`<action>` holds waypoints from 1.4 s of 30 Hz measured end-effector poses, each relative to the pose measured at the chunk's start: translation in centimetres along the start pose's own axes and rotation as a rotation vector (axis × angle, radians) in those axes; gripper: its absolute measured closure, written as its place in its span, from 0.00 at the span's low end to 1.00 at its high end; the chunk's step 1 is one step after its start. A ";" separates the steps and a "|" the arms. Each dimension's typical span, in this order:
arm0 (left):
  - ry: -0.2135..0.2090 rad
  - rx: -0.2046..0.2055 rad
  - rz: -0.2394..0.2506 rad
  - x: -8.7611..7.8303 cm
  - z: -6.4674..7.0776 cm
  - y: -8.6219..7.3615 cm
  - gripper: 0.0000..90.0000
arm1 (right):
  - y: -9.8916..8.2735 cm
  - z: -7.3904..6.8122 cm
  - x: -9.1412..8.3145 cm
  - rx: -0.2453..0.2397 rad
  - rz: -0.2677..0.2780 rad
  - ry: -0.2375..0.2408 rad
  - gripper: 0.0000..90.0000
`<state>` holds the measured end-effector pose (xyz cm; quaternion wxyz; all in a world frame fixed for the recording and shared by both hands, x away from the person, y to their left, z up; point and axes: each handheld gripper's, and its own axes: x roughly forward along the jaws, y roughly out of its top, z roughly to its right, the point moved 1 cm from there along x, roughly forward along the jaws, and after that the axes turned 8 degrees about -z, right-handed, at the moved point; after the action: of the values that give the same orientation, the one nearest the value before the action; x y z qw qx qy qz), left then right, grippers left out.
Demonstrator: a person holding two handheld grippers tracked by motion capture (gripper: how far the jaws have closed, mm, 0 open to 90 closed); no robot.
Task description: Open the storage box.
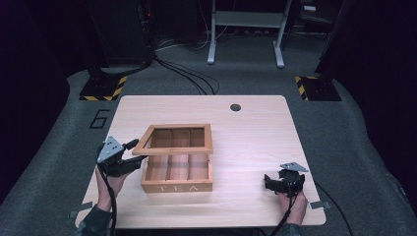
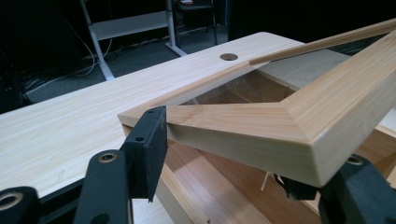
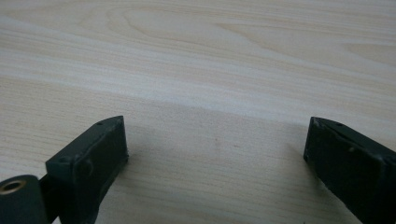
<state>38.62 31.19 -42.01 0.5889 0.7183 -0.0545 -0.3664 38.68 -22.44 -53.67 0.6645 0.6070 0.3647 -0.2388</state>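
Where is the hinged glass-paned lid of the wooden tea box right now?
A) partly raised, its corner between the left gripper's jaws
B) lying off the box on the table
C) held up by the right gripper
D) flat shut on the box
A: the wooden-framed lid tilts up off the tea box, and in the left gripper view its corner sits between the jaws of the left gripper; the right gripper rests apart on the table.

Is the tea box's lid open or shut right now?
Partly open: the lid is tilted up off the tea box, its front corner between the left gripper's jaws.
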 end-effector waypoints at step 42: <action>-0.074 0.033 -0.071 0.0 -3.5 4.5 0.63 | 0.0 0.0 0.0 0.000 0.000 0.001 0.06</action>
<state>42.28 32.61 -37.95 0.5612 0.7154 -0.0569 -0.4124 38.69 -22.45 -53.67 0.6644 0.6071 0.3648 -0.2385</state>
